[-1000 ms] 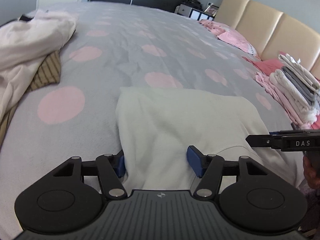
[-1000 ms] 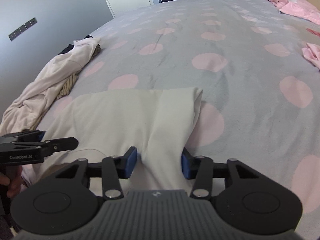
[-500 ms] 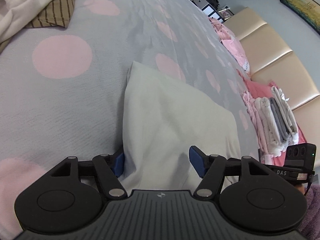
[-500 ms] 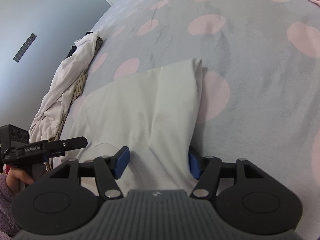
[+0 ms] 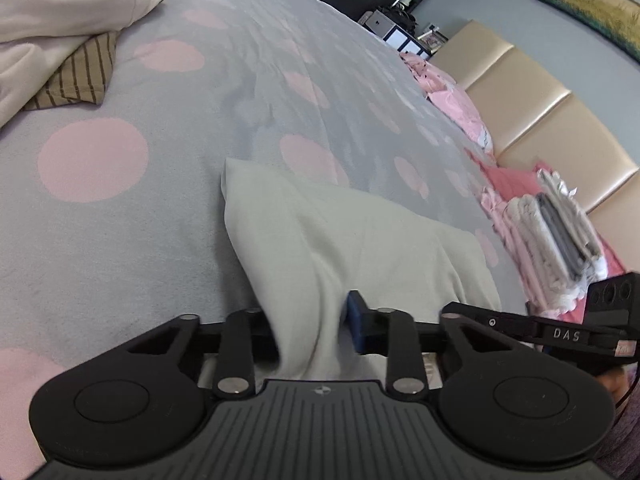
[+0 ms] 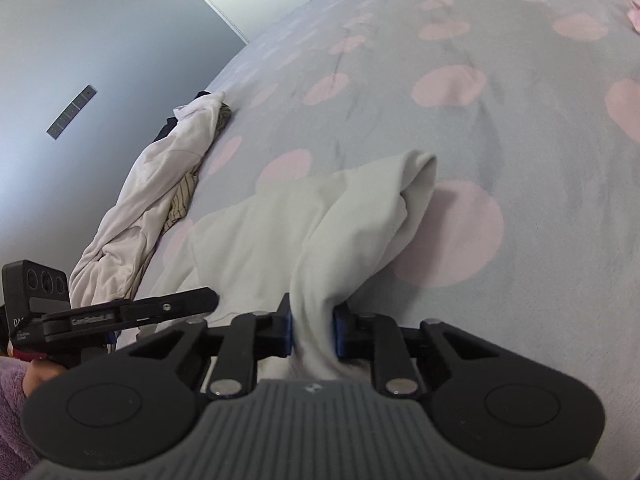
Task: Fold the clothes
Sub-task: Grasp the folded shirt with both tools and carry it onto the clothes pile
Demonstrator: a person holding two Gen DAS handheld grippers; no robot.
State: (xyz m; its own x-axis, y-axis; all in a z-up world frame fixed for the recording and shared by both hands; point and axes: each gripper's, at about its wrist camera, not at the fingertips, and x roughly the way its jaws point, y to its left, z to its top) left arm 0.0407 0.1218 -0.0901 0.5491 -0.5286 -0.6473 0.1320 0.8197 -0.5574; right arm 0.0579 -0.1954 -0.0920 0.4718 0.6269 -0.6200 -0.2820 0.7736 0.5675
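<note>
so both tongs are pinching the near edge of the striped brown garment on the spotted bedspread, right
Not quite: both tongs, left and right, have just closed on the white garment, as each wrist view shows. The striped brown garment lies untouched under the cream heap, on the spotted bedspread.

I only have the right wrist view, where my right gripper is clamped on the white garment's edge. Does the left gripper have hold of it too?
Observer: Yes. The left gripper has just been closing its jaws and now pinches a bunched fold of the white garment.
Operator: Any folded pile nearby? I see none.
Observer: A stack of folded clothes sits by the beige headboard, to the right of the garment.
</note>
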